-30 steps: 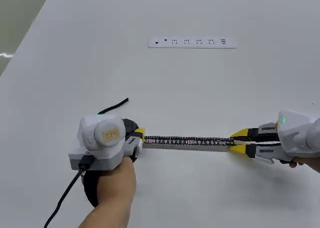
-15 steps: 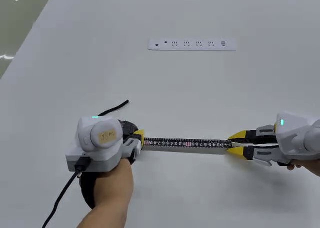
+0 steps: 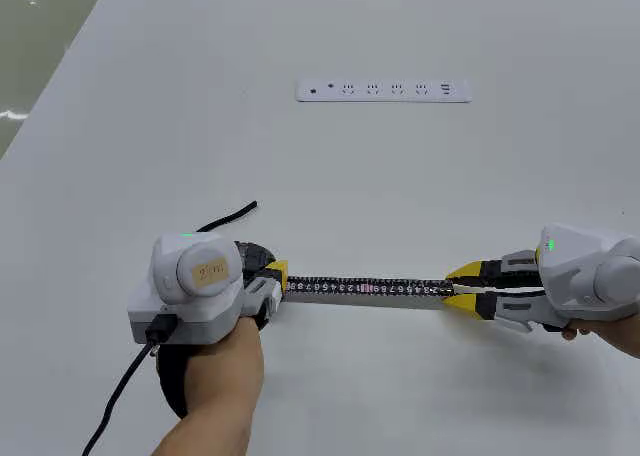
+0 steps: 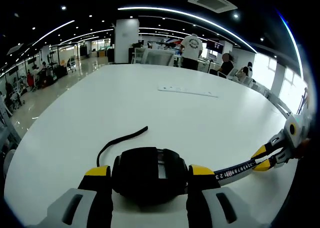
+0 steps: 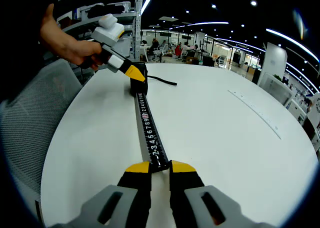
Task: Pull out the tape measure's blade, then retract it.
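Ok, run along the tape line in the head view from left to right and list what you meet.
White-and-yellow left gripper, clamped on the round black tape measure case → black numbered blade, stretched out over the white table → white-and-yellow right gripper, pinching the blade's end.

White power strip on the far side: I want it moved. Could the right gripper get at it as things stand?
Probably not yet: the right gripper is shut on the black tape measure blade. Otherwise nothing on the white table blocks the white power strip.
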`<state>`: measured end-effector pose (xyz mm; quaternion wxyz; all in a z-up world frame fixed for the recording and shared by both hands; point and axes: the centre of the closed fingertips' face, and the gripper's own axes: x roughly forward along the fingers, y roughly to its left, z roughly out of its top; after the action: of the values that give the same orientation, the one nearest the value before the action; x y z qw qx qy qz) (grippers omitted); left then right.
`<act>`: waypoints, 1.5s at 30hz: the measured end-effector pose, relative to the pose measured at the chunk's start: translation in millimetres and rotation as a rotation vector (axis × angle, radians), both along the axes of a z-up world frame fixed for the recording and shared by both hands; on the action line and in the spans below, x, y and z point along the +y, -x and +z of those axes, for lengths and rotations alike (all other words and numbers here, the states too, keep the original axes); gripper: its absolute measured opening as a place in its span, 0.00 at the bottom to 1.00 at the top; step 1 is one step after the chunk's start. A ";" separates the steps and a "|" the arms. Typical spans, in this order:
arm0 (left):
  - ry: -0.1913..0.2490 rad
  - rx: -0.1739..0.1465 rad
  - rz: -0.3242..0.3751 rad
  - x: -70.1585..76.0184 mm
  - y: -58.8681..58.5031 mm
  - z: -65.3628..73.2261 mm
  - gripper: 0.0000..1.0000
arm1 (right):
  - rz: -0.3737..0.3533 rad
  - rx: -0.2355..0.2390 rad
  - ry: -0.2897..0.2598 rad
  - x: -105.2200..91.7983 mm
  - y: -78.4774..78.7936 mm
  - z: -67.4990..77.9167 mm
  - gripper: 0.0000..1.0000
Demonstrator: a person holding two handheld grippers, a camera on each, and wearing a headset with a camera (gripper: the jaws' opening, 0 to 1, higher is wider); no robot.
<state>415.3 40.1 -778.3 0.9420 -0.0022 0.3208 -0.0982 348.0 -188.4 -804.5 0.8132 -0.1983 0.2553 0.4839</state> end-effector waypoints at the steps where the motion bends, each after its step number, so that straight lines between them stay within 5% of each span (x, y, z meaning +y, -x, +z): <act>1: 0.000 0.000 0.000 0.1 0.0 -0.1 0.55 | 0.000 0.000 0.000 0.2 -0.1 0.0 0.11; 45: 0.026 0.009 -0.006 0.6 0.1 0.5 0.56 | 0.031 -0.011 -0.022 29.4 -13.4 -0.9 0.11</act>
<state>415.2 40.7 -777.8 0.9402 -0.0138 0.3237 -0.1050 361.3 -159.0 -805.5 0.8091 -0.1958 0.2424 0.4982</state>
